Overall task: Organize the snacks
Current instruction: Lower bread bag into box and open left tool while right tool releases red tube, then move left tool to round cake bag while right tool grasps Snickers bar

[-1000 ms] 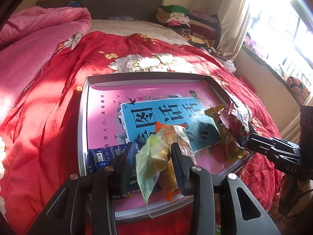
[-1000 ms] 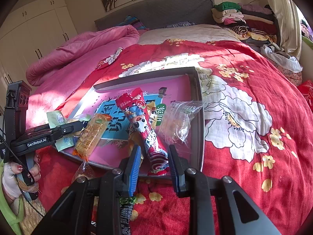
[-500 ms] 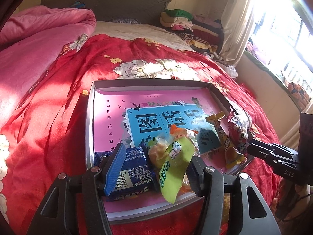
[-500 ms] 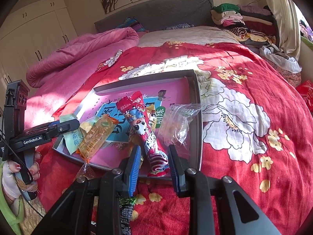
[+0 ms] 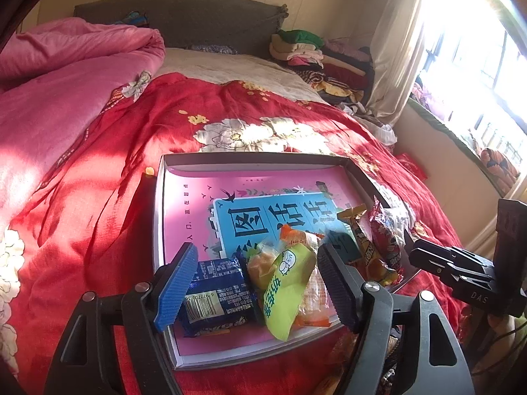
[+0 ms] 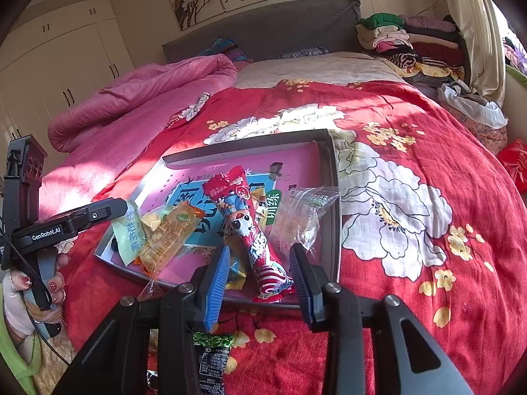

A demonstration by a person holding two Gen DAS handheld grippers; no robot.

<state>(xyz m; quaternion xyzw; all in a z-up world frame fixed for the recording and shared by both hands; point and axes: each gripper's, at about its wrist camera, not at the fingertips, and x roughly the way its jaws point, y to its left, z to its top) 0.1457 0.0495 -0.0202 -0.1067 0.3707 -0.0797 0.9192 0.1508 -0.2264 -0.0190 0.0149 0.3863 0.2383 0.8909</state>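
Both claws opening over snacks in the tray [image 5: 159, 197] lying on the bed [image 6: 428, 171].

Left claw [image 5: 260, 279] is spreading wide, gripping nothing; green packet [image 5: 286, 289] and blue packet [image 5: 217, 296] are lying loose between its pads at the tray's near edge. Right claw [image 6: 258, 273] is parting slightly around the red stick pack [image 6: 250, 227], apparently no longer pinching it, at the tray's near edge.

Far half of the tray [image 5: 164, 217] lies bare, free to enter. Near edge is crowded: blue packet [image 5: 215, 299], green packet [image 5: 286, 289], red packet [image 6: 250, 227] block the way.
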